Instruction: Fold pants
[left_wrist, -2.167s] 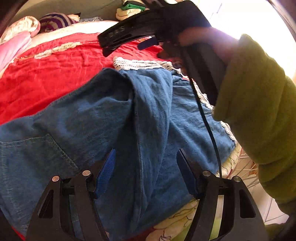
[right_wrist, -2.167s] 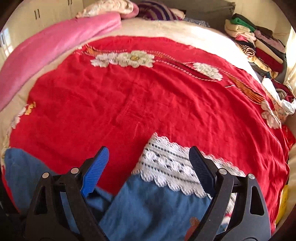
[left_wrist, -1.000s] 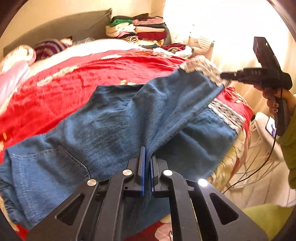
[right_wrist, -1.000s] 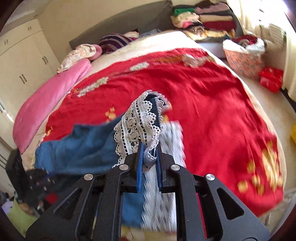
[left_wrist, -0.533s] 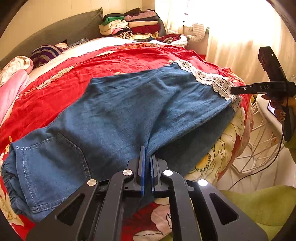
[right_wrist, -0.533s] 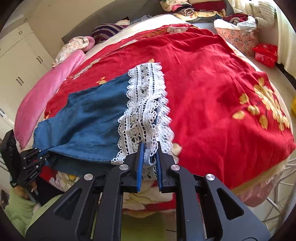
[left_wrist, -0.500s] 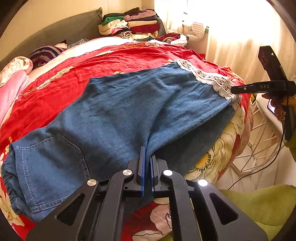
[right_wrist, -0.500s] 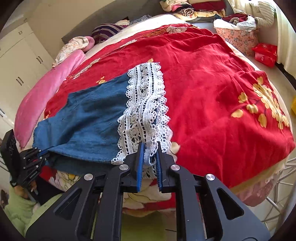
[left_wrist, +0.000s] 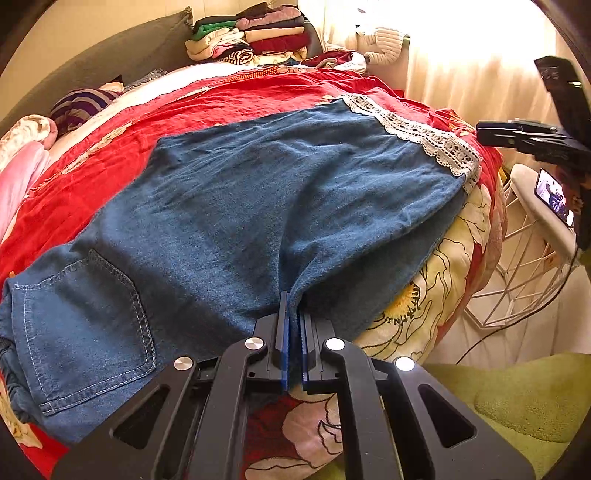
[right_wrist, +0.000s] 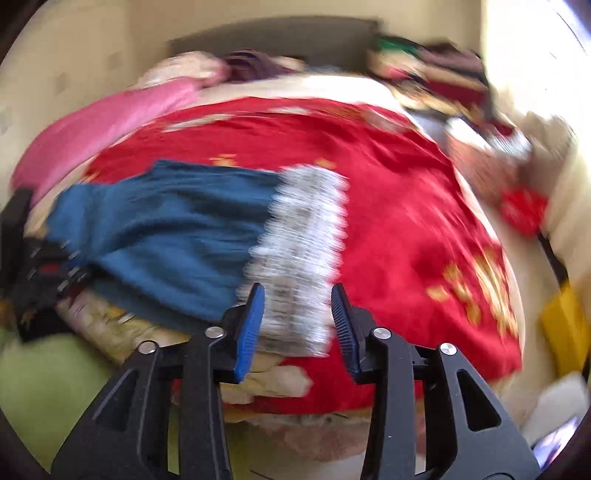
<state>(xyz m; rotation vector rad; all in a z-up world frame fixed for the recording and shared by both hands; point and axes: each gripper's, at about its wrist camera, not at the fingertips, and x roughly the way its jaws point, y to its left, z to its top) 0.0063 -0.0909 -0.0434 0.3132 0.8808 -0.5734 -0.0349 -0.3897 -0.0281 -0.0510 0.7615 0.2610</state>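
Observation:
Blue denim pants (left_wrist: 258, 206) lie folded leg over leg on the red bedspread (left_wrist: 184, 107), with a white lace hem (left_wrist: 417, 136) at the far right and a back pocket (left_wrist: 85, 325) at the near left. My left gripper (left_wrist: 292, 325) is shut on the pants' near edge at the crotch. My right gripper (right_wrist: 297, 321) is open and empty, just off the bed edge in front of the lace hem (right_wrist: 299, 258); this view is motion-blurred. It also shows in the left wrist view (left_wrist: 517, 136), clear of the hem.
A stack of folded clothes (left_wrist: 251, 40) sits at the head of the bed. A pink blanket (right_wrist: 103, 122) lies along the far side. A white wire basket (left_wrist: 517, 266) with a phone (left_wrist: 554, 195) on top stands beside the bed's corner.
My right gripper has opened, let go of the lace hem and pulled back from the bed. The hem now lies flat on the bedspread. My left gripper keeps its hold.

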